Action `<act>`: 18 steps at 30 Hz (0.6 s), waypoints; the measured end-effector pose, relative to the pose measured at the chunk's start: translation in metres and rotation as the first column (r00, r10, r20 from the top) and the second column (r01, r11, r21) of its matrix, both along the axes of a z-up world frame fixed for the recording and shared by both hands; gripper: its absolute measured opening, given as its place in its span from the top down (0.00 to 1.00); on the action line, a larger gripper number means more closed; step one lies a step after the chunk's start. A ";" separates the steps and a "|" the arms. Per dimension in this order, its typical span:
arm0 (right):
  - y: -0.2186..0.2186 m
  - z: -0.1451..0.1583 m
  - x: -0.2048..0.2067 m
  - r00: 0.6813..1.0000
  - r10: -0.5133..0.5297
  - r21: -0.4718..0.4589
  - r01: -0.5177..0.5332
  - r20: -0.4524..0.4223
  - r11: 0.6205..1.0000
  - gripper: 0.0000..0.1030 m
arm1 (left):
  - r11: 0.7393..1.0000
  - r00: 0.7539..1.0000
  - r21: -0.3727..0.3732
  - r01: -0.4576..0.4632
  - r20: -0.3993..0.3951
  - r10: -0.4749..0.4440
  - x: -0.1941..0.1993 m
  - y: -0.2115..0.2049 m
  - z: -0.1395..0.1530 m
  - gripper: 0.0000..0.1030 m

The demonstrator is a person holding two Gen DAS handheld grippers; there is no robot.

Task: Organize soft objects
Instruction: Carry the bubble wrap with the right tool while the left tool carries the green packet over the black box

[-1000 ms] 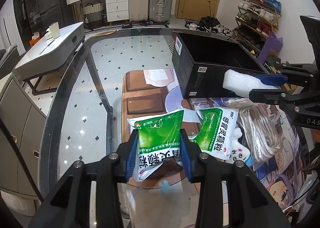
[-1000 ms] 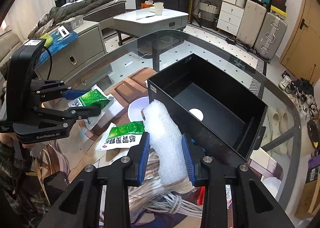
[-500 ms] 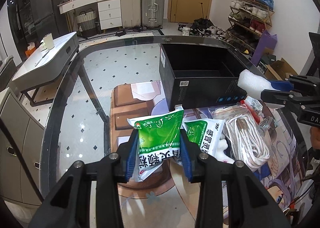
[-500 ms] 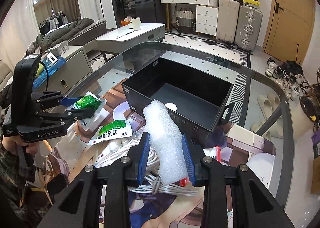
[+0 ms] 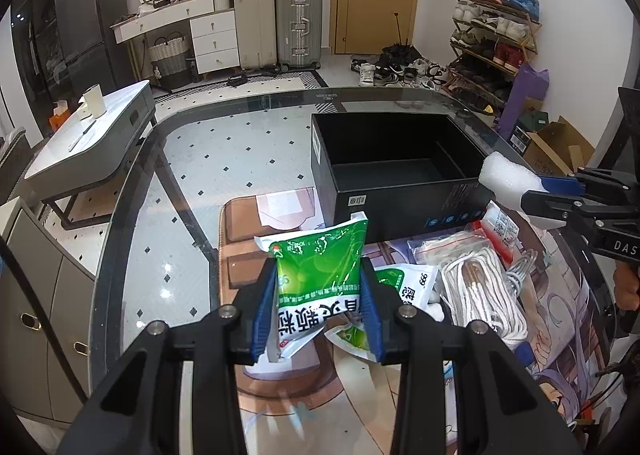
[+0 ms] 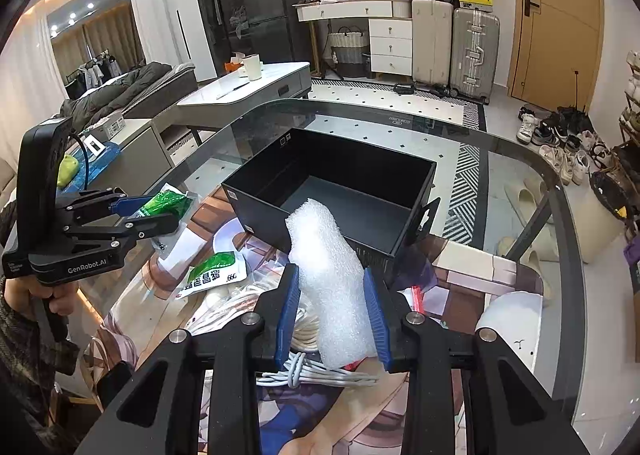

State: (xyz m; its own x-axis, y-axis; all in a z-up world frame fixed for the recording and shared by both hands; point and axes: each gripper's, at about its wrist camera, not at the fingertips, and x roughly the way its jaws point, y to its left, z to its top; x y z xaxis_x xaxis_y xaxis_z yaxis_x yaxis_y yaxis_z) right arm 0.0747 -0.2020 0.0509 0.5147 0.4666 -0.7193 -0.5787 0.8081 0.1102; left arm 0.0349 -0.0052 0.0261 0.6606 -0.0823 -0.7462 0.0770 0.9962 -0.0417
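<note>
My left gripper point(image 5: 319, 295) is shut on a green and white pouch point(image 5: 320, 275) and holds it above the table, in front of the open black box point(image 5: 400, 199). It also shows in the right wrist view point(image 6: 136, 215), with the pouch point(image 6: 166, 201). My right gripper point(image 6: 331, 303) is shut on a white foam roll point(image 6: 332, 275), held above the box's near corner point(image 6: 320, 231). In the left wrist view the foam roll point(image 5: 508, 177) sits at the box's right side. A second green pouch point(image 5: 404, 287) lies on the table.
A bag of white cord point(image 5: 476, 283) and a coiled grey cable point(image 6: 316, 373) lie on the illustrated mat point(image 5: 560, 315) on the glass table point(image 5: 160, 215). A white round object point(image 6: 512, 319) sits at the right. A low white side table point(image 5: 92, 143) stands beyond the left edge.
Both grippers rose and drew back from the box with their loads, so the box interior now shows from higher up. Both grips held.
</note>
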 end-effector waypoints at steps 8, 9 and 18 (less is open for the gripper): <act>0.004 0.002 0.006 1.000 -0.009 0.016 0.009 0.006 1.000 0.68 | 1.000 1.000 0.001 0.003 0.013 -0.003 0.005 -0.002 0.006 0.64; 0.004 0.002 0.007 1.000 -0.009 0.017 0.008 0.006 1.000 0.68 | 1.000 1.000 0.001 0.003 0.015 -0.003 0.006 -0.002 0.006 0.64; 0.009 0.007 0.009 1.000 -0.004 0.032 0.003 0.020 0.999 0.68 | 1.000 1.000 0.004 0.005 0.028 -0.005 0.012 -0.001 0.011 0.64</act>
State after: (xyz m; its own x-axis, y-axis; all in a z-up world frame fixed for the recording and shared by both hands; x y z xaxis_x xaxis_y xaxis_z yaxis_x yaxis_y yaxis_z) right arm 0.0834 -0.1927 0.0581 0.5303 0.4871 -0.6939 -0.5781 0.8065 0.1243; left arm 0.0468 -0.0065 0.0376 0.6806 -0.0825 -0.7280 0.0827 0.9959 -0.0355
